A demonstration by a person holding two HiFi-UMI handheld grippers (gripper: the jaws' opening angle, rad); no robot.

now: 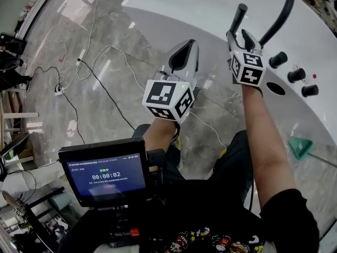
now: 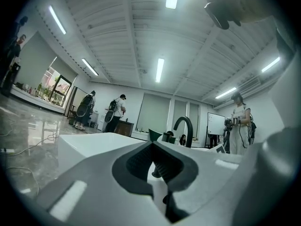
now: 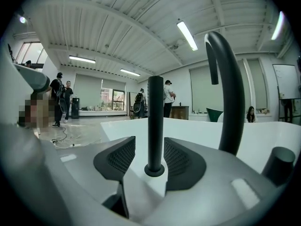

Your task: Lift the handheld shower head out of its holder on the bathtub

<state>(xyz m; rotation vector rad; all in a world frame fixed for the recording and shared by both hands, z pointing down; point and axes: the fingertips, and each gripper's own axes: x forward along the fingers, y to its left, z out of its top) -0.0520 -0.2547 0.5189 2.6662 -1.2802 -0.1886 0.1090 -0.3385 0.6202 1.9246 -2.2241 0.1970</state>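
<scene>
The handheld shower head (image 3: 155, 121) is a slim black wand standing upright in its round holder (image 3: 154, 170) on the white bathtub (image 3: 197, 135) deck. My right gripper (image 3: 149, 144) is open, with one pad on each side of the wand's lower part. In the head view the wand (image 1: 238, 16) rises just beyond the right gripper (image 1: 239, 35). My left gripper (image 1: 185, 52) hangs over the floor beside the bathtub (image 1: 316, 49), shut on nothing. Its own view shows the left gripper (image 2: 151, 145) with its tips together.
A tall curved black spout (image 1: 279, 16) stands right of the wand, seen also as the spout (image 3: 229, 93). Three black knobs (image 1: 296, 75) and a round hole (image 1: 275, 88) line the deck. Cables (image 1: 105, 83) cross the floor. A green object (image 1: 300, 146) lies near my right arm. A person (image 2: 239, 121) stands beyond the tub.
</scene>
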